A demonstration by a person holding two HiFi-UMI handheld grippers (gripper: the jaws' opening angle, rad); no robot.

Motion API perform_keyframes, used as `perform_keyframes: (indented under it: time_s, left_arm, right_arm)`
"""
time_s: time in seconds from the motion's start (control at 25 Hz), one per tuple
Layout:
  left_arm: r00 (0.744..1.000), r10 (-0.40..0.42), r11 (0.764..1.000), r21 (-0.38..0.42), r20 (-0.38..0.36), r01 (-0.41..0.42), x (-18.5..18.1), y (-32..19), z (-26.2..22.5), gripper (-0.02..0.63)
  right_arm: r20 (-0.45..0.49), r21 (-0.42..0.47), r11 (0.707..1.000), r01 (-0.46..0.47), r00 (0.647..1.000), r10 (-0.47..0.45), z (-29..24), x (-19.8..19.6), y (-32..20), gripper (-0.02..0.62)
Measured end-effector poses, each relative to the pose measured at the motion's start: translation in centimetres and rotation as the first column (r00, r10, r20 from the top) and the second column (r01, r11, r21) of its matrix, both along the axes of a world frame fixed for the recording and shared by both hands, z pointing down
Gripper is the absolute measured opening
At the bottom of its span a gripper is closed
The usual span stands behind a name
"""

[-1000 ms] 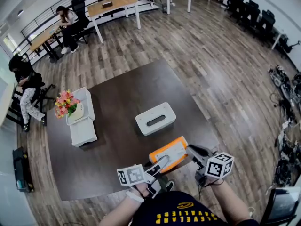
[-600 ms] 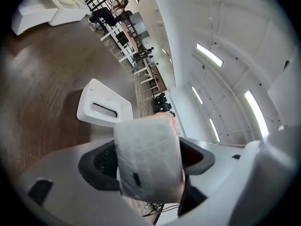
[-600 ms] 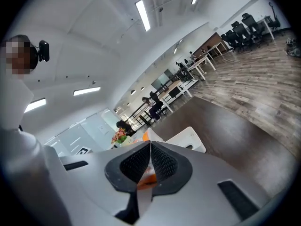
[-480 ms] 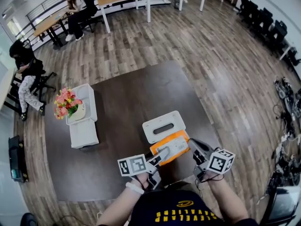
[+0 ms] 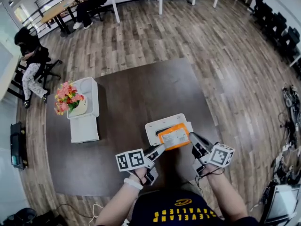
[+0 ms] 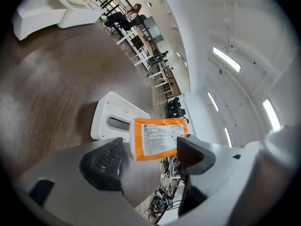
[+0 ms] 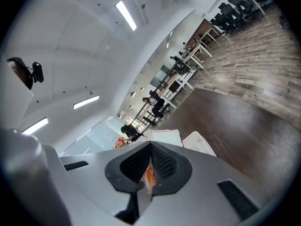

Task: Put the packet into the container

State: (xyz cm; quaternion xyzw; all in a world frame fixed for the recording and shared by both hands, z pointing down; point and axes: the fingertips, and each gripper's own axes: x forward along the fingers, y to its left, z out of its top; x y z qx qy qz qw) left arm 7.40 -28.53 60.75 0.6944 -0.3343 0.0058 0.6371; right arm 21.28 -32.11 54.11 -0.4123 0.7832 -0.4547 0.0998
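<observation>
The orange packet [image 5: 174, 136] with a white label hangs over the near right part of the white container [image 5: 156, 125], a low box with a slot in its top. My right gripper [image 5: 192, 139] is shut on the packet's right edge; in the right gripper view an orange sliver [image 7: 148, 175] shows between the pressed pads. My left gripper [image 5: 159, 149] stands wide open just short of the packet's near left corner. In the left gripper view the packet [image 6: 157, 138] sits ahead of the parted jaws, touching neither pad, with the container [image 6: 110, 119] behind it.
The dark brown table [image 5: 122, 93] carries a white stand [image 5: 84, 126] with a pot of pink flowers [image 5: 67, 98] at its left. Its near edge runs close to the person's body. Wood floor surrounds it, and people sit at desks at the far left.
The packet has travelled forward from near the table's front edge to over the container. My left jaws have opened and let go of it. My right jaws have closed on its edge.
</observation>
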Motion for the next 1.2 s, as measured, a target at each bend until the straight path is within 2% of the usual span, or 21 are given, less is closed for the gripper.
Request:
perform_keyframes:
  time_s: [0.24,0.4,0.44,0.52,0.56,0.64,0.84,1.08,1.2]
  left_arm:
    - [0.999,-0.033,0.999,-0.007,0.037,0.033,-0.3,-1.6,2.1,0.357]
    - [0.998,-0.004,1.0,-0.017,0.068,0.005,0.4,-2.9,3.5,0.356]
    - [0.997,0.009,1.0,-0.017,0.072,-0.008,0.7,-3.1,3.7,0.337]
    - [0.996,0.015,1.0,-0.002,0.087,-0.015,0.7,-3.6,3.8,0.193]
    - [0.995,0.007,1.0,0.01,0.099,-0.008,0.5,-3.9,3.7,0.158]
    - [0.992,-0.01,0.999,0.035,0.124,0.006,-0.1,-4.5,3.5,0.129]
    - [0.979,0.008,0.998,0.066,0.206,-0.022,-1.0,-5.6,3.5,0.094]
    - [0.972,-0.02,0.998,0.057,0.235,0.007,-1.8,-5.9,4.2,0.084]
    - [0.968,-0.025,0.998,0.061,0.248,0.01,-2.1,-6.2,4.5,0.081]
  right_arm:
    - [0.0,-0.004,0.999,0.05,0.999,-0.05,0.6,-0.8,-2.1,0.011]
    - [0.022,-0.031,0.998,0.059,0.998,-0.059,1.2,-0.6,-2.9,0.011]
    - [0.026,-0.03,0.997,0.066,0.998,-0.065,1.2,-0.6,-3.1,0.011]
    - [0.035,-0.033,0.997,0.074,0.997,-0.073,1.3,-0.7,-3.7,0.011]
    - [0.038,-0.039,0.996,0.075,0.997,-0.074,1.4,-0.8,-4.0,0.011]
    - [0.032,-0.053,0.995,0.079,0.996,-0.077,2.0,-0.7,-4.6,0.011]
    - [-0.089,-0.153,0.985,0.079,0.992,-0.093,5.3,0.1,-5.6,0.011]
    - [-0.117,-0.238,0.969,0.065,0.989,-0.095,8.5,0.1,-5.5,0.011]
    - [-0.114,-0.242,0.968,0.062,0.989,-0.092,9.3,0.0,-5.4,0.011]
